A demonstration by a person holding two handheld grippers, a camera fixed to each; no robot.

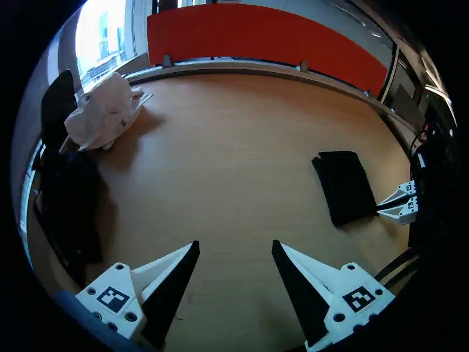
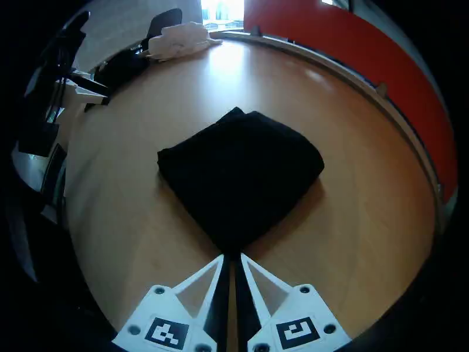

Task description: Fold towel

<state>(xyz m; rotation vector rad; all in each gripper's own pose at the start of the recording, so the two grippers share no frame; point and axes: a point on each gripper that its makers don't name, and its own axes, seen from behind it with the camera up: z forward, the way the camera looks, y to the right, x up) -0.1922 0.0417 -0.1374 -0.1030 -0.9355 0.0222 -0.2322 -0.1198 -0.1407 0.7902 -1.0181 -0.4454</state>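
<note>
The folded black cloth towel (image 2: pixel 240 176) is laid flat on the light wooden table (image 2: pixel 363 193), with the right gripper (image 2: pixel 233 261) drawn almost together at its near corner, though a pinch on the cloth cannot be made out, while the left gripper (image 1: pixel 234 249) is held spread wide over bare wood, well apart from it.

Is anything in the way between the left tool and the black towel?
No, nothing visible. Only bare table lies between the open left tool and the black towel. The white bundle sits far off to the side, and the right tool is at the towel's other side.
</note>
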